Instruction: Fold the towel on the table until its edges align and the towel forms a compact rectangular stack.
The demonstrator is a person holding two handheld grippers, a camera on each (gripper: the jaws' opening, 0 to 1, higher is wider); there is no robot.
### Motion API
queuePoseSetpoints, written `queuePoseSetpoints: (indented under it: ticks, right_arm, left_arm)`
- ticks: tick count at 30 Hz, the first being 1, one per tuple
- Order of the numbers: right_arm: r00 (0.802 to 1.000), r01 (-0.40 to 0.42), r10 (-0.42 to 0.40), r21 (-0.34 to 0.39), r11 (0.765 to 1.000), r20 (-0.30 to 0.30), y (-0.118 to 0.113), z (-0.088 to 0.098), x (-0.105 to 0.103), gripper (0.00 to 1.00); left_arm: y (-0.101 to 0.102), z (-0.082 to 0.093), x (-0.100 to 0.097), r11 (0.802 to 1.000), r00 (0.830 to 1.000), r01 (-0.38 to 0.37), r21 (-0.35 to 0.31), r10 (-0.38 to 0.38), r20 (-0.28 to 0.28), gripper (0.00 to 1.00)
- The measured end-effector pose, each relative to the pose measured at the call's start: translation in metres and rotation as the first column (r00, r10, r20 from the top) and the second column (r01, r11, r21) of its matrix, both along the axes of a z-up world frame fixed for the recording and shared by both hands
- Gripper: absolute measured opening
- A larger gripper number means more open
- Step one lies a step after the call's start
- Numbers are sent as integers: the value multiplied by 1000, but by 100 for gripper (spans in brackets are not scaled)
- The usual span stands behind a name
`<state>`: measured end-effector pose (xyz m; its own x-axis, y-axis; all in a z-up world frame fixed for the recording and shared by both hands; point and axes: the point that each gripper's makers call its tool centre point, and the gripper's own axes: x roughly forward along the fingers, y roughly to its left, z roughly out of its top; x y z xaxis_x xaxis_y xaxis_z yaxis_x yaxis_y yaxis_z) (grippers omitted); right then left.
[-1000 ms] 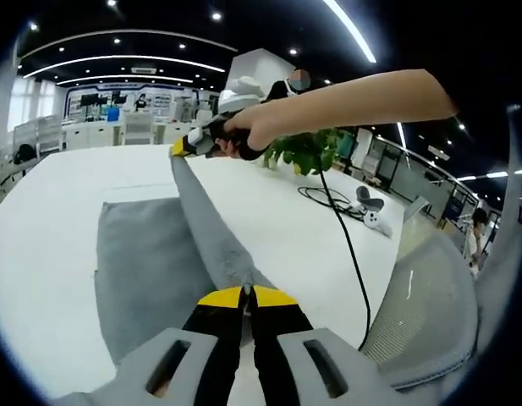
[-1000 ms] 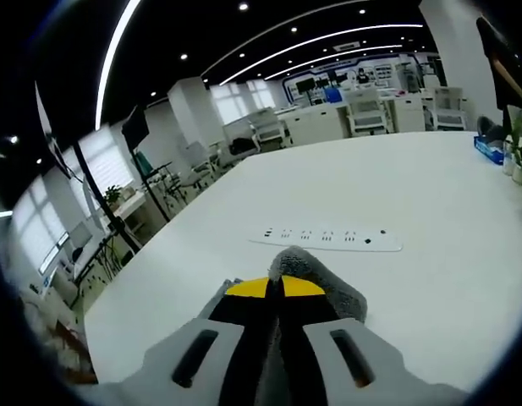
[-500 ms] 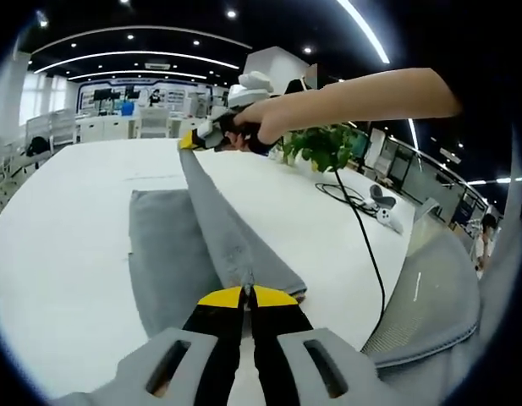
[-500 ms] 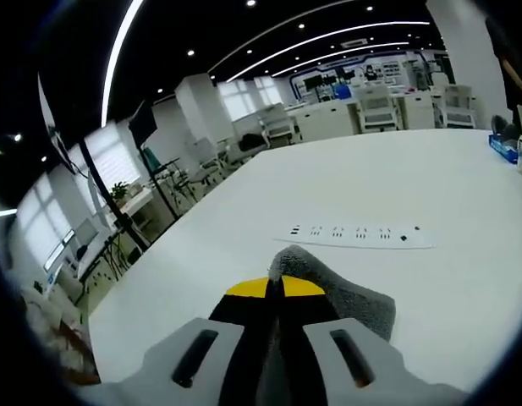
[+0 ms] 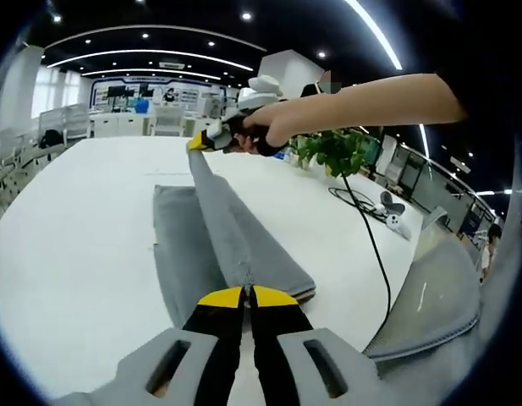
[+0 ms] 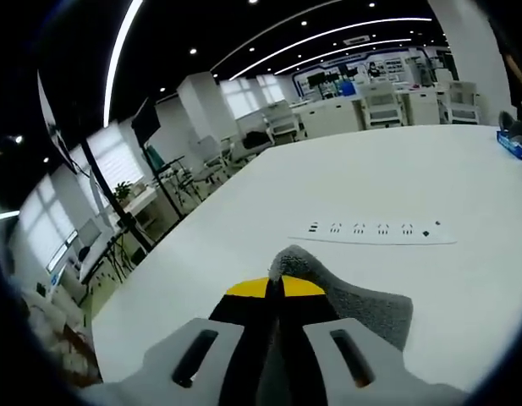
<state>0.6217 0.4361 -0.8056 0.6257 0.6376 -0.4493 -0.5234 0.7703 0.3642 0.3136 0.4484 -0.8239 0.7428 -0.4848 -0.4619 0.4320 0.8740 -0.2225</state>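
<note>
At the near edge of the tabletop (image 5: 66,254), the left gripper (image 5: 246,294) has its jaws pinched together on one corner of the grey towel (image 5: 244,245), holding it just above the surface. From there the lifted edge runs taut away across the table to the right gripper (image 5: 211,138), gripped in a hand (image 5: 273,131) and clamped on the other corner; the right gripper view shows its jaws closed on that tuft of cloth (image 6: 345,292). Beneath the raised edge the rest of the towel lies flat, well in from the table's sides. I'd say a fold is midway: one edge is up and stretched, not yet laid over. Next, both corners should travel together across the flat part and come down on its opposite edge. Farther off lie a power strip (image 6: 375,230), a plant (image 5: 332,152) and a cable (image 5: 362,216).
</note>
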Motion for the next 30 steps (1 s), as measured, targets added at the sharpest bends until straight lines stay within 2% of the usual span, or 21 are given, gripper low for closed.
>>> queuePoseSetpoints:
  ticks: [9, 14, 18, 19, 22, 24, 26, 30]
  right_arm:
    - [1000, 1, -1, -27, 1000, -13, 19, -23, 4, 1]
    - [1000, -10, 9, -44, 999, -20, 29, -36, 6, 1]
    - [999, -20, 18, -52, 998, -27, 35, -44, 4, 1]
    - [999, -23, 22, -54, 998, -27, 36, -46, 4, 1]
    - [999, -33, 31, -65, 997, -28, 38, -52, 4, 1]
    - [999, -33, 31, -65, 997, -29, 38, -54, 5, 1]
    - [999, -44, 44, -42, 998, -10, 42, -51, 5, 2]
    - [998, -58, 58, -57, 997, -2, 43, -52, 3, 3]
  left_arm:
    - [25, -16, 5, 999, 999, -39, 9, 40, -24, 3]
    - [30, -24, 8, 999, 998, -48, -3, 48, -47, 3]
    - [34, -36, 7, 998, 996, -56, -8, 56, -76, 3]
    - [38, -45, 7, 998, 995, -61, -10, 60, -83, 3]
    - [42, -52, 7, 997, 992, -80, -17, 78, -103, 3]
    - [44, -56, 8, 994, 988, -102, -38, 96, -123, 3]
    - [46, -55, 10, 985, 980, -147, -86, 133, -145, 3]
    - [50, -58, 12, 982, 977, -161, -95, 144, -159, 4]
